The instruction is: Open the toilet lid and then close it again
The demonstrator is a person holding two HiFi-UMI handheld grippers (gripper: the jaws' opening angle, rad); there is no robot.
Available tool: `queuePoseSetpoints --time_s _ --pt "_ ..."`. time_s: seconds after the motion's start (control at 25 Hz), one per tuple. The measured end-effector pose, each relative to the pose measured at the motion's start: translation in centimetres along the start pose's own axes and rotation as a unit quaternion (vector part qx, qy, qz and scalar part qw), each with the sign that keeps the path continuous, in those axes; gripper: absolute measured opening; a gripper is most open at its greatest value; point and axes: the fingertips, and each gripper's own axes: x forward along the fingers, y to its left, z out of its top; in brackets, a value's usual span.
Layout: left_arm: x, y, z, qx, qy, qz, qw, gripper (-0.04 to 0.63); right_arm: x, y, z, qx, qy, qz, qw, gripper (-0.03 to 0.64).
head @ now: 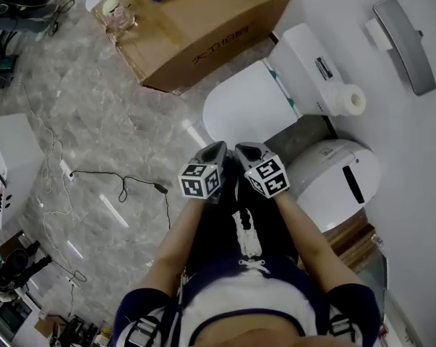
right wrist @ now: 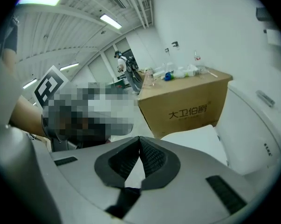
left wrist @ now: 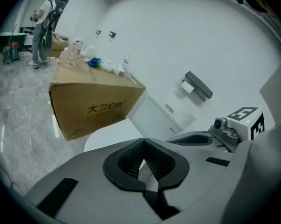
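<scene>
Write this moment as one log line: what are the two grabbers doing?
toilet lid: down | left gripper: shut, empty | right gripper: shut, empty | pose: side by side, near lid's front edge

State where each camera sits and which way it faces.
Head view: on the head, steeply down onto toilet lid; forearms, left claw, right claw show.
Left gripper view: rides left claw, faces cardboard box past shut jaws; right claw shows.
Right gripper view: rides right claw, faces box; left claw shows.
All share lid and box.
</scene>
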Motion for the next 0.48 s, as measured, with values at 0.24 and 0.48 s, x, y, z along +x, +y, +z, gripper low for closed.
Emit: queuePoseSetpoints --time_s 0.24,0.48 --pt "-1.5 -2.2 3.6 0.039 -0.021 -0.014 0.9989 0.008 -2.7 0.4 4.3 -0.022 -0.039 -0.006 0.999 0.009" --pt "-2.9 -3.5 4.9 0.058 -0.026 -0.036 0.9973 0.006 -3.7 1.8 6.8 -0.03 -0.055 -0.006 0.998 0.009"
